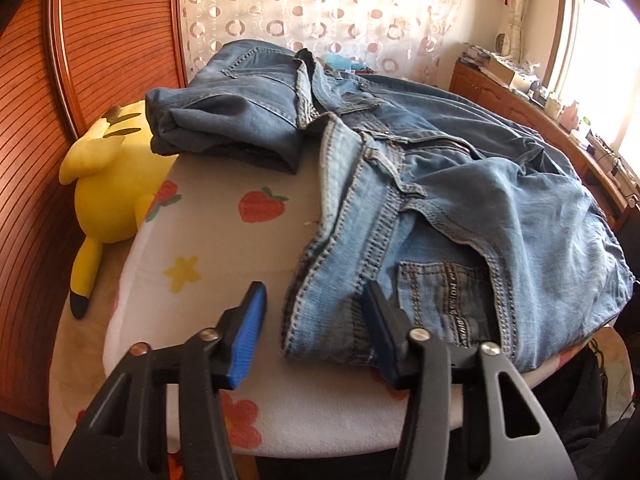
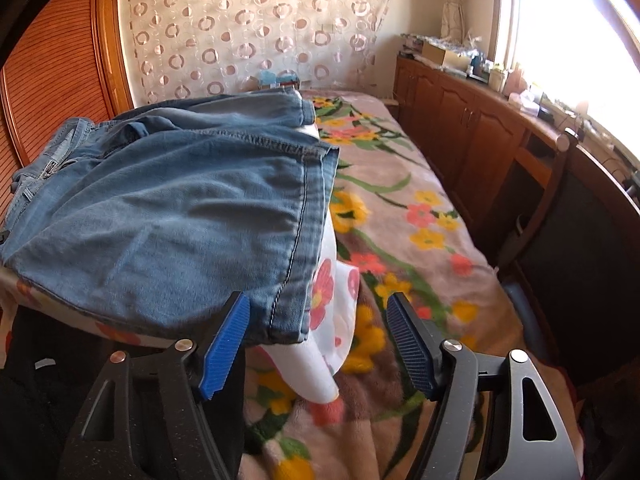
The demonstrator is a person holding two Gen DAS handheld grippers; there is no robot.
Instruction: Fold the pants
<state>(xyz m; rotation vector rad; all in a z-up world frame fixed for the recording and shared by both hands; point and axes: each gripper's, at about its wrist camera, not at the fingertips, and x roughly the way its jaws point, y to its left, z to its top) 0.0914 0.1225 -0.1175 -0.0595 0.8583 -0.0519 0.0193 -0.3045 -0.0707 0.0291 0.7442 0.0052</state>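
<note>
We have both tools spread and empty – left tool (image 1: 316, 336) at the waistband, right tool (image 2: 318, 340) at the hem; the pants (image 1: 460, 184) sprawl on the bench (image 1: 240, 248), heavy limp denim, best pinched at thick seams

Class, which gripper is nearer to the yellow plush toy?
Left. The left gripper hangs open at the jeans' waistband end, with the toy just off to its left. The right gripper is open at the leg hems, far from it.
</note>
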